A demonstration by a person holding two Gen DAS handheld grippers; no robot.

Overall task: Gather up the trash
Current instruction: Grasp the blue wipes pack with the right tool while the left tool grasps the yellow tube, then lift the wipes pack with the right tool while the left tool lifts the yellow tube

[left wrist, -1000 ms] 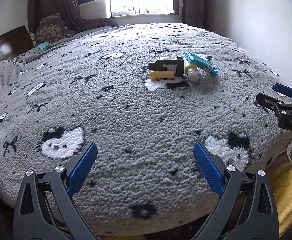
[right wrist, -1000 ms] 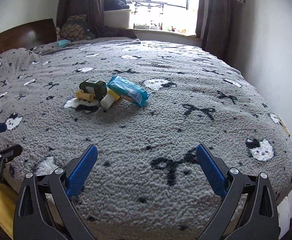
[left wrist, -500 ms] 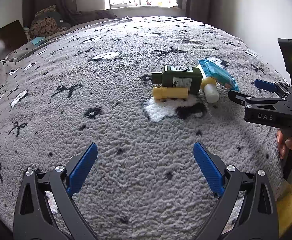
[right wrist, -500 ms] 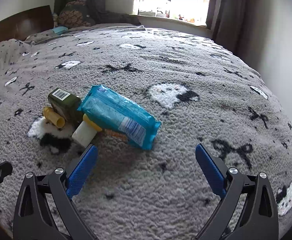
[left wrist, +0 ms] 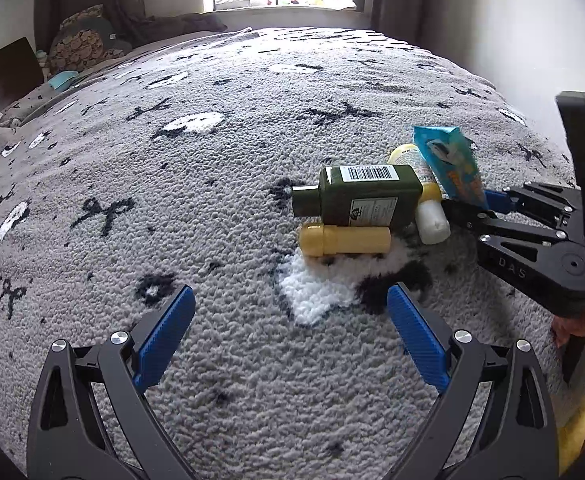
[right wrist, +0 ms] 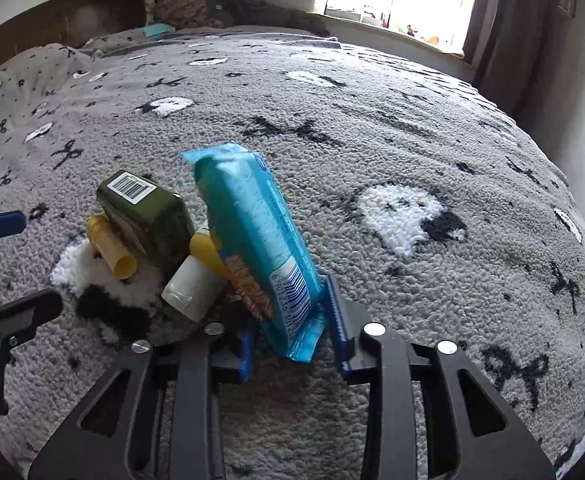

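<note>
The letters "DAS" stand in raised print on the black body of the right gripper point(left wrist: 474, 210), seen from the left wrist camera. The green bottle point(left wrist: 366, 194) carries a white barcode sticker at its base and a pale label on its side whose print is too small to read. The yellow tube point(left wrist: 422, 178) shows part of a word, not legible. The blue packet point(right wrist: 256, 236) bears a white barcode with digits beneath, roughly "236 301", uncertain.
</note>
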